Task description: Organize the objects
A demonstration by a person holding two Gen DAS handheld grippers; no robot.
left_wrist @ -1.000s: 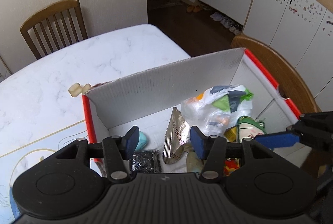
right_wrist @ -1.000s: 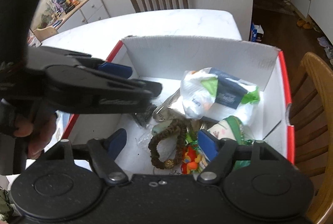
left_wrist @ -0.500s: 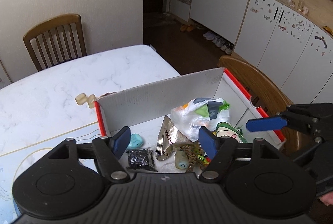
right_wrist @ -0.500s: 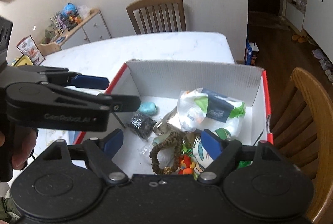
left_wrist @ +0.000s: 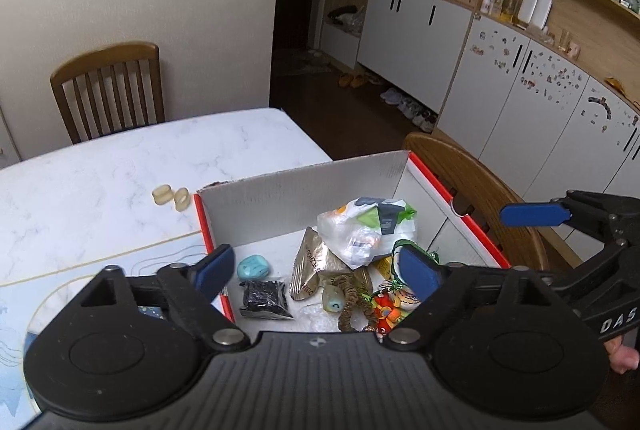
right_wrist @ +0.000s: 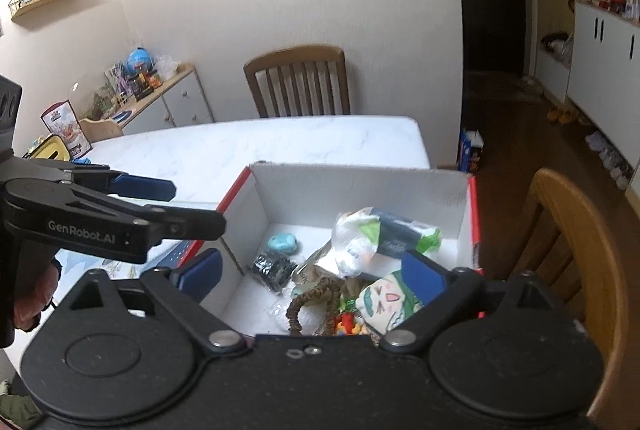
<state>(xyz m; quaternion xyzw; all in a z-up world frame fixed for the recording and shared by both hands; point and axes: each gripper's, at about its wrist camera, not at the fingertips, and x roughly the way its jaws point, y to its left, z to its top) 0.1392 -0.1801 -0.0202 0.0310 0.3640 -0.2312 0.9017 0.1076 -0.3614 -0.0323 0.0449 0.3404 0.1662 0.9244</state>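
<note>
The cardboard box (left_wrist: 304, 190) with red outer sides stands on the white marble table (left_wrist: 120, 170), and the small objects lie inside it: a turquoise stone (left_wrist: 253, 267), a black packet (left_wrist: 264, 300), a gold wrapper (left_wrist: 310, 266) and a plastic bag (left_wrist: 368, 230). Both tongs hover above the box. The left gripper (left_wrist: 316, 266) is opening its jaws and nothing is between them; the right gripper (right_wrist: 316, 272) does the same, also empty. Only the left wrist view shows two pale rings (left_wrist: 171, 196) on the table just beside the box. Only the right wrist view shows a low cabinet (right_wrist: 168, 102) with toys on it.
</note>
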